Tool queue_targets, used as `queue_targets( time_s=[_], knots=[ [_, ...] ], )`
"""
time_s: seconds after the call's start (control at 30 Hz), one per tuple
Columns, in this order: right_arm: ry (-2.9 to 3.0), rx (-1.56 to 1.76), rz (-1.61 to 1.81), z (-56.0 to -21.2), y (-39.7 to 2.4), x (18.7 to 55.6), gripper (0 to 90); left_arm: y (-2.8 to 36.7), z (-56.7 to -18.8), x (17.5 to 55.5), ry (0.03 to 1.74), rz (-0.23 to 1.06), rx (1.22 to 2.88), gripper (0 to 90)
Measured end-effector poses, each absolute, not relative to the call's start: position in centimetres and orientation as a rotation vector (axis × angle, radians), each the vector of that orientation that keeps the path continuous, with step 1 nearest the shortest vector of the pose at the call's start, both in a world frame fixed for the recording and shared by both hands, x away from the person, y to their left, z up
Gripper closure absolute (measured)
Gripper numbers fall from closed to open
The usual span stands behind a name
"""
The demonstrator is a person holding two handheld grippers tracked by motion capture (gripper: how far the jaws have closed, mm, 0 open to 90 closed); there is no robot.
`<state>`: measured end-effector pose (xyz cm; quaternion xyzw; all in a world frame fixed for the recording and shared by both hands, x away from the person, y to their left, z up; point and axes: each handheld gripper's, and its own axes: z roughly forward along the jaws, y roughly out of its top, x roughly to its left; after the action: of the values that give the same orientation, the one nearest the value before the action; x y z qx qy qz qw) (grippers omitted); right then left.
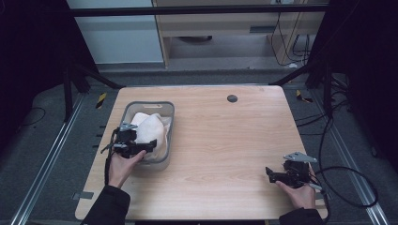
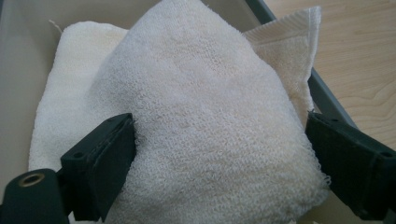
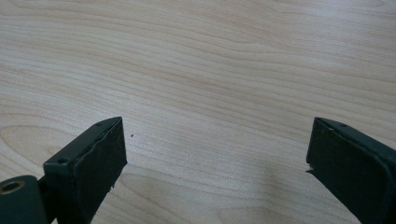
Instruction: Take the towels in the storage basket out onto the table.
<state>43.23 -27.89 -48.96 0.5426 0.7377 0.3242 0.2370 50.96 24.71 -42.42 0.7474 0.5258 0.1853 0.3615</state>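
Observation:
A grey plastic basket point(image 1: 170, 112) stands at the table's left side with cream-white towels point(image 1: 152, 129) heaped in it. In the left gripper view the top towel point(image 2: 201, 93) bulges up between the two black jaws, and a second folded towel lies under it against the basket wall point(image 2: 23, 56). My left gripper point(image 1: 148, 146) point(image 2: 219, 123) reaches into the basket's near end with its jaws spread wide on either side of the towel, open. My right gripper point(image 1: 269, 173) point(image 3: 217, 126) rests low over bare wood at the near right, open, with nothing between its jaws.
The light wooden table point(image 1: 225, 136) has a small round dark grommet point(image 1: 232, 98) near its far edge. A black cable point(image 1: 349, 187) loops off the table's right side from the right gripper. Dark curtains and metal frame legs flank the table.

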Motion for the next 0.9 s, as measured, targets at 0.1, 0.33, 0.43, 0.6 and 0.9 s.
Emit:
queue_targets(
  time_s=[0.1, 0.33, 0.43, 0.6, 0.9],
  knots=[
    [2.024, 1.484, 0.886, -49.0, -27.9, 43.2, 4.9, 24.7, -42.5, 51.0, 1.378, 0.474, 1.94, 15.6],
    [2.034, 1.49, 0.886, -49.0, -27.8, 43.3, 4.9, 24.7, -42.3, 51.0, 1.423, 0.47, 1.951, 30.5],
    [2.038, 1.489, 0.886, -49.0, -27.8, 43.3, 4.9, 24.7, -42.3, 50.9, 1.421, 0.471, 1.951, 36.6],
    [2.047, 1.485, 0.88, -49.1, -27.8, 43.3, 4.9, 25.0, -42.2, 50.7, 1.394, 0.477, 1.935, 53.6],
    [2.055, 1.487, 0.879, -49.1, -27.8, 43.4, 5.0, 26.0, -41.1, 50.0, 1.356, 0.502, 1.865, 64.4]
  ],
)
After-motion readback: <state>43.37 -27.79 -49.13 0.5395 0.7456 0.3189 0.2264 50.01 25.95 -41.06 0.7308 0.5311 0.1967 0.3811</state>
